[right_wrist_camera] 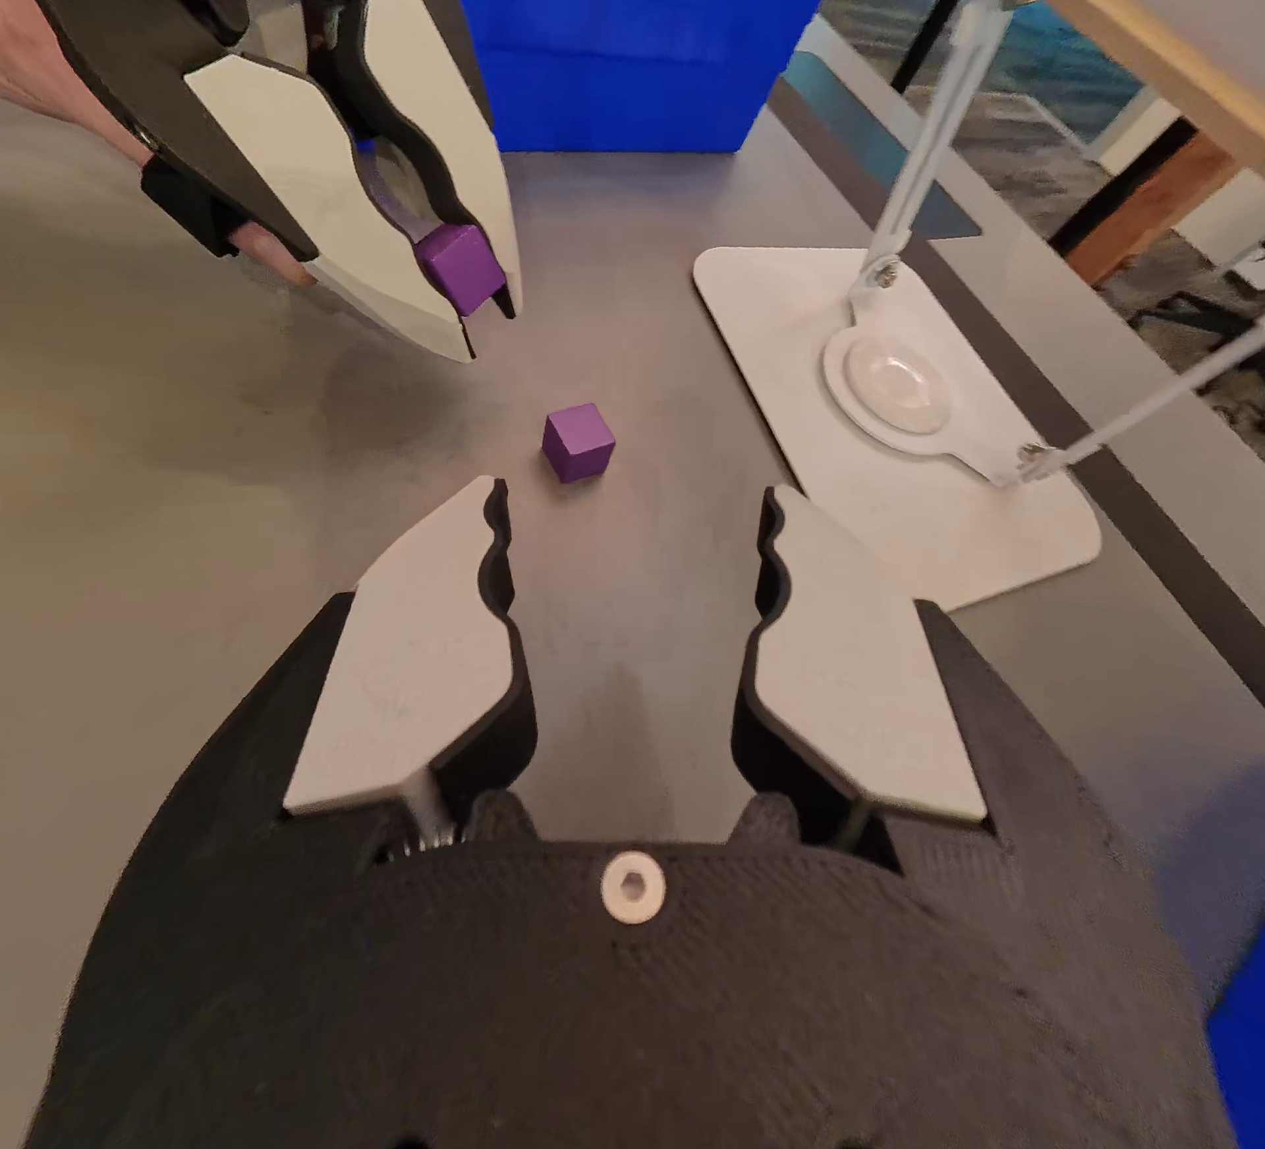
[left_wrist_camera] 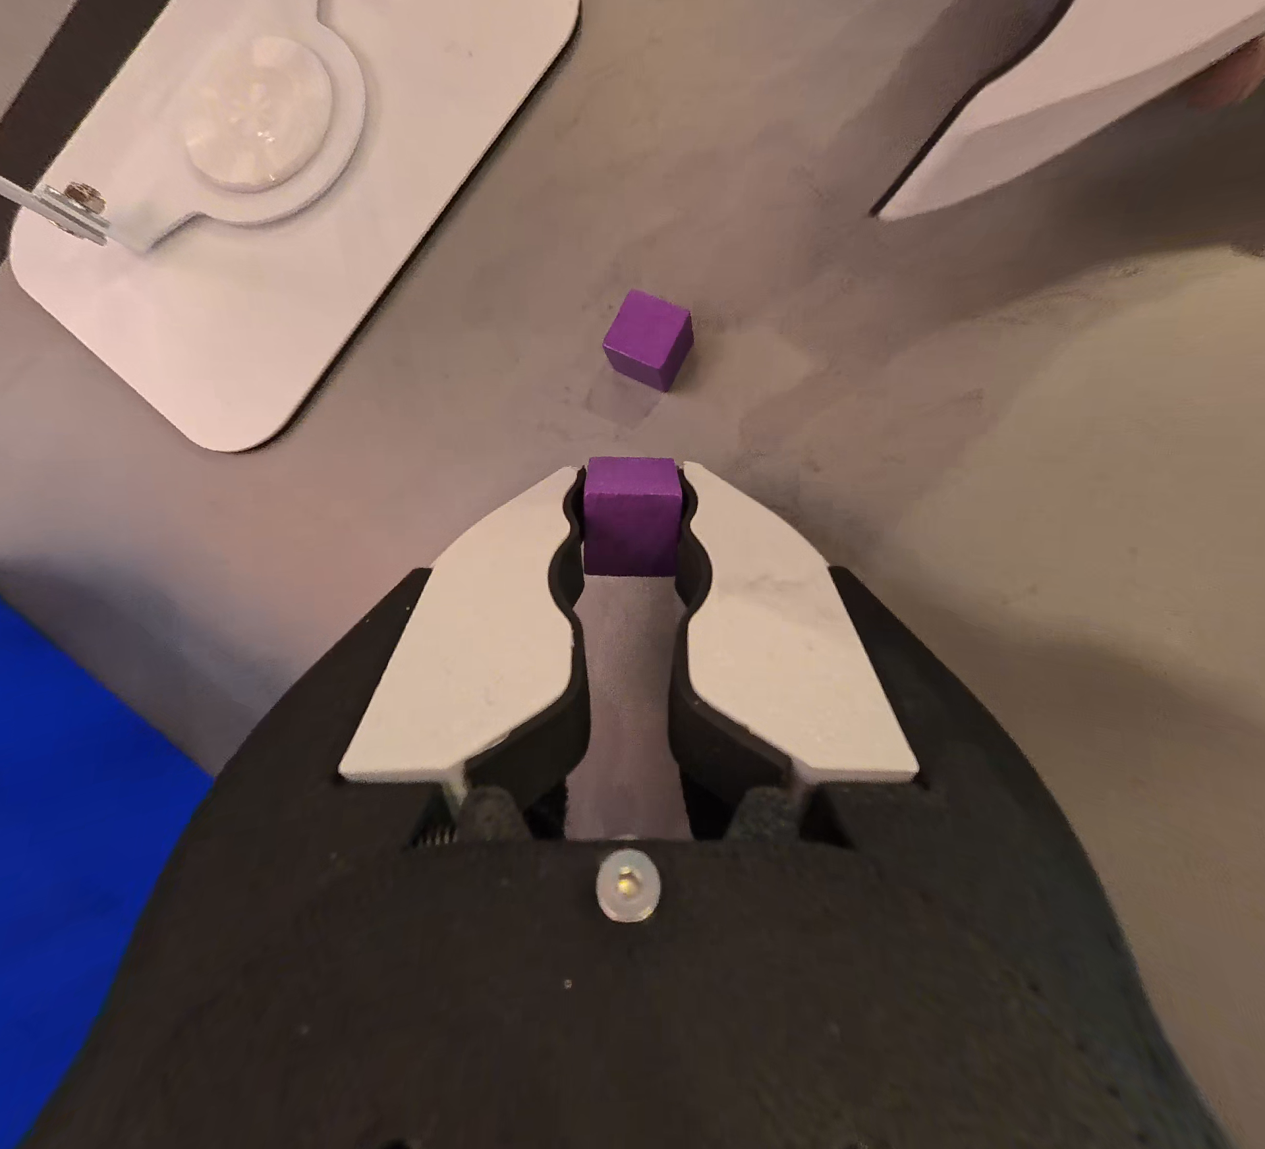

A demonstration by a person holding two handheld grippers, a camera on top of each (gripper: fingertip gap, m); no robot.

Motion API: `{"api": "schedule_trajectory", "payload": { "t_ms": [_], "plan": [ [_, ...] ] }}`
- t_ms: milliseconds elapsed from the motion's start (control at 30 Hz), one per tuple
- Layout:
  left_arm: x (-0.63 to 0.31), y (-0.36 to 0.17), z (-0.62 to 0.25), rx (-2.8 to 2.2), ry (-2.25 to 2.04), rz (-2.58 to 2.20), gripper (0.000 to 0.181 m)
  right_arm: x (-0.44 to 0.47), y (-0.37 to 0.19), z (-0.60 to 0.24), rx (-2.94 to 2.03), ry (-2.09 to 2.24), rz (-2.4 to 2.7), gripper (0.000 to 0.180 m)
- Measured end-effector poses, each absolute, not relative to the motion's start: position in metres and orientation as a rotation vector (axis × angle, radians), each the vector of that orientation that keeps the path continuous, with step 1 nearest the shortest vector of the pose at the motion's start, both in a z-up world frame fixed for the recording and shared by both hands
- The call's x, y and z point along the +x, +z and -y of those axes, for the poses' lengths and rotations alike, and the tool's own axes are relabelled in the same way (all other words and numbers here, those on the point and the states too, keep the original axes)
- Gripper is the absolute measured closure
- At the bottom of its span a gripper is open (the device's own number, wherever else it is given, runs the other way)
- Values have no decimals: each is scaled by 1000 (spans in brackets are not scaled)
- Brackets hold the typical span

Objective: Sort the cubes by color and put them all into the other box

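Left hand-held gripper (left_wrist_camera: 633, 473) pinches a purple cube (left_wrist_camera: 631, 517); right hand-held gripper (right_wrist_camera: 633, 490) (spread) faces another purple cube (right_wrist_camera: 578, 442).

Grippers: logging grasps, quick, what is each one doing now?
Left gripper: shut on a small purple wooden cube.
Right gripper: open, empty.

text: none readable | labels: none | numbers: none | signs: none
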State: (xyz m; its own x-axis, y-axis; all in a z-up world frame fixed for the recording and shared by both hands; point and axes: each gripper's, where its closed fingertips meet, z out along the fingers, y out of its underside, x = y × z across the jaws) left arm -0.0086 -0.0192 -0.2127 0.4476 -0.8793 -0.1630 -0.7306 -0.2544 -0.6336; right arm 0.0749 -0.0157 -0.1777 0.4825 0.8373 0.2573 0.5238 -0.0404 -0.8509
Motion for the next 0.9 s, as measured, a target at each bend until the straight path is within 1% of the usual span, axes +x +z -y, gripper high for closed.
{"api": "schedule_trajectory", "payload": {
  "t_ms": [167, 233, 300, 400, 467, 533, 567, 733, 900],
  "plan": [
    [-9, -212, 18, -2045, -311, -1329, 158, 53, -194, 11, -1753, 456, 1298, 118],
    [-9, -213, 18, -2049, -308, -1330, 158, 45, -210, 9, -1799, 463, 1389, 115],
    [-8, -213, 20, -2049, -320, -1331, 158, 40, -221, 4, -1837, 462, 1436, 115],
    [-8, -212, 20, -2045, -321, -1333, 158, 29, -227, 0, -1853, 524, 1470, 127],
    [-8, -213, 19, -2051, -342, -1329, 158, 26, -235, -2, -1883, 517, 1509, 129],
    [-7, -215, 19, -2059, -358, -1331, 158, 21, -234, -4, -1874, 546, 1518, 142],
    [-8, -216, 19, -2059, -354, -1335, 158, 21, -235, -4, -1876, 557, 1532, 157],
    [-9, -211, 17, -2043, -352, -1323, 158, 20, -231, 0, -1834, 572, 1539, 157],
    [-8, -200, 13, -1999, -384, -1263, 158, 31, -213, 8, -1777, 544, 1487, 157]
  ]
}}
